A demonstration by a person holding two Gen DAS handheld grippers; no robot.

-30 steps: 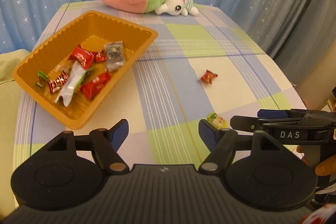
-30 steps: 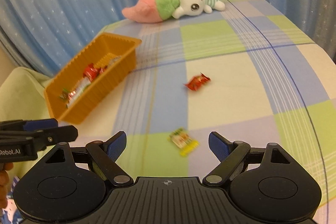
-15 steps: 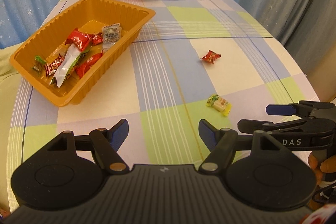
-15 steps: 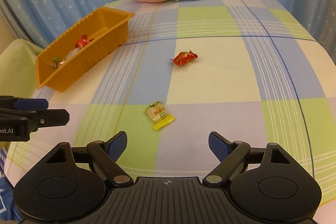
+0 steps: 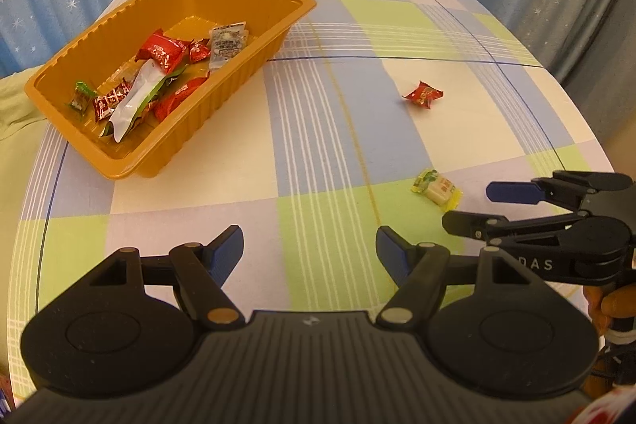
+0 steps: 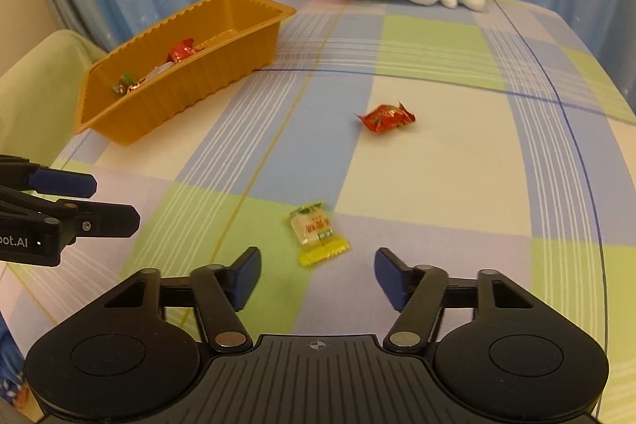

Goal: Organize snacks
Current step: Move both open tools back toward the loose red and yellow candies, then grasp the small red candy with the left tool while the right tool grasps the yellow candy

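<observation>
Right gripper (image 6: 317, 277) wide open, empty; left gripper (image 5: 309, 249) likewise. Yellow-white crinkly wrapped candy (image 6: 316, 232) — light, slippery film — pinch across the firm middle.

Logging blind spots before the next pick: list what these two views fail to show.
- Right wrist view: most snacks in the orange tray are hidden behind its near wall.
- Both views: print on the yellow candy and red candy is too small to read.
- Left wrist view: the right gripper is cut off by the frame edge.

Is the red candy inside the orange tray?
No, this red candy lies loose on the tablecloth, apart from the tray.
</observation>
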